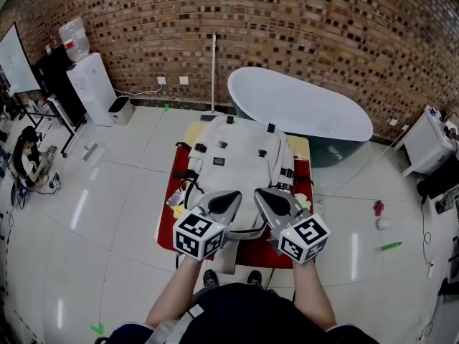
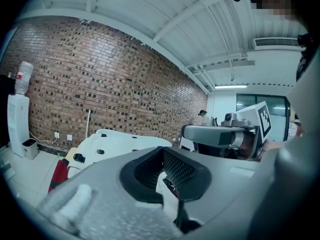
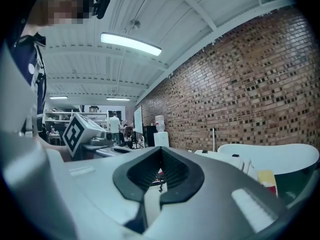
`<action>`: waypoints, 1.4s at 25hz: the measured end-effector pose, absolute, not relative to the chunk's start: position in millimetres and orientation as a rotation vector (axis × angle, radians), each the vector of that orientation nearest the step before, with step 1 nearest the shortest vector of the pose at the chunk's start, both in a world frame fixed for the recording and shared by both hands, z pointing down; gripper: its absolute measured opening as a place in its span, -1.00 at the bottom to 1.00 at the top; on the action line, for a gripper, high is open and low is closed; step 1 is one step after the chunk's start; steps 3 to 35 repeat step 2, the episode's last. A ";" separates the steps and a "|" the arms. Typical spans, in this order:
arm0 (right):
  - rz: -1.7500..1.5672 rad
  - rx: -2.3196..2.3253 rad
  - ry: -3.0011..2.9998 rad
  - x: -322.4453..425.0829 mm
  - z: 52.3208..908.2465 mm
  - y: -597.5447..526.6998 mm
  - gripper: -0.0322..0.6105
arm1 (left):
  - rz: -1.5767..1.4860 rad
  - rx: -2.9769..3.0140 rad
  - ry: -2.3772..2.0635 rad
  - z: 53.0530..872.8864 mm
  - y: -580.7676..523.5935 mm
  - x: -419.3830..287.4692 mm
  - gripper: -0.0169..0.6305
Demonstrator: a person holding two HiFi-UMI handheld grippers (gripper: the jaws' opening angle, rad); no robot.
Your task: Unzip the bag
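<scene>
Fingers together, your left gripper (image 1: 231,198) and right gripper (image 1: 264,196) hover side by side over the near end of the white backpack (image 1: 237,153) on the red table (image 1: 166,228), seemingly placed to work it from there.

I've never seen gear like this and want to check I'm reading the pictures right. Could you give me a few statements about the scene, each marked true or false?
1. The backpack lies on a red mat. True.
2. A white bathtub stands beyond the backpack. True.
3. Both tongs are wide open. False: the left tongs and the right tongs are both closed.
4. The wall at the back is covered in green tiles. False: it is a bare brick wall.
5. The water dispenser stands to the right of the bathtub. False: the water dispenser is far off to its left.
</scene>
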State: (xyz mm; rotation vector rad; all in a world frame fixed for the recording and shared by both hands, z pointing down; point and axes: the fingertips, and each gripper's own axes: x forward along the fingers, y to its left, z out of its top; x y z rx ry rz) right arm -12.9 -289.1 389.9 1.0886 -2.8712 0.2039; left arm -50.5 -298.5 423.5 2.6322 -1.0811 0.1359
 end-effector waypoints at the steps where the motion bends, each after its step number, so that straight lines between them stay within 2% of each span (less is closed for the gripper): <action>1: 0.198 1.088 -2.873 -13.5 388.0 -287.7 -0.88 | 0.133 2.636 -1.080 421.9 -297.7 -50.9 -0.94; 35: 0.193 1.088 -2.875 -14.2 386.3 -286.4 -0.88 | 0.130 2.639 -1.078 420.3 -296.9 -51.3 -0.94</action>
